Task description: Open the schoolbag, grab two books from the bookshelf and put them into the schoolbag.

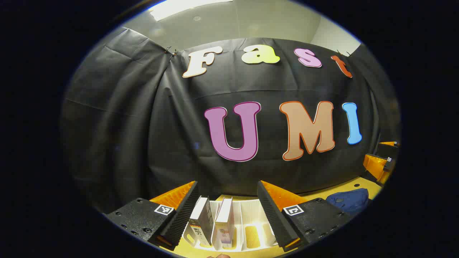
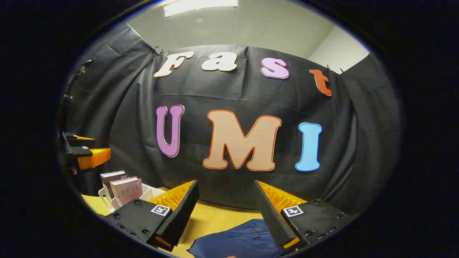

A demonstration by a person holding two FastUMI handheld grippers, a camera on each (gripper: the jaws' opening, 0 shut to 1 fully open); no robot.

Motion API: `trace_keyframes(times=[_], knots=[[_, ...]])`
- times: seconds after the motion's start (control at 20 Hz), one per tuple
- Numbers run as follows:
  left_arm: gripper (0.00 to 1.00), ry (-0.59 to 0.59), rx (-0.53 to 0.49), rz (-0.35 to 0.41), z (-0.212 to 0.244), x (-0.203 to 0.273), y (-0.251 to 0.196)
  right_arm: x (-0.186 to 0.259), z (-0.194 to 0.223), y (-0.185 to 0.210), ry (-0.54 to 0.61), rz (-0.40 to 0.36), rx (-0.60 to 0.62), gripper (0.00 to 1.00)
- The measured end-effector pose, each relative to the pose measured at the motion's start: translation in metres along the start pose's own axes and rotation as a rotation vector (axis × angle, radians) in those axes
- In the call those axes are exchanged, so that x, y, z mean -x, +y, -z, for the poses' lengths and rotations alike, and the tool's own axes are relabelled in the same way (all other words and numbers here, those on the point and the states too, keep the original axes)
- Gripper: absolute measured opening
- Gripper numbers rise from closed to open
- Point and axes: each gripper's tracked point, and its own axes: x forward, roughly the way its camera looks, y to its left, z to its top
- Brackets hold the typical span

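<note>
Books (image 1: 211,224) below wide-open left gripper (image 1: 227,200); schoolbag (image 2: 236,242) below wide-open, empty right gripper (image 2: 226,200).

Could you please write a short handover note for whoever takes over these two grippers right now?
Left gripper: open, holding nothing, above the white bookshelf.
Right gripper: open, holding nothing, above the blue schoolbag.
Two books stand upright in the bookshelf's slots, on the yellow table. The schoolbag lies flat on the table; I cannot tell whether it is open.
Done: no book moved.
Left: check or open the schoolbag, grab both books, put them in.
</note>
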Motion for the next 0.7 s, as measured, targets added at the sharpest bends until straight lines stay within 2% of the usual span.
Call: trace_keyframes(times=[0.7], knots=[[0.94,0.009,0.0,-0.016,0.0027,-0.001,0.0033,-0.0039,0.0042,-0.0023,0.004,-0.014,0.014,1.0]])
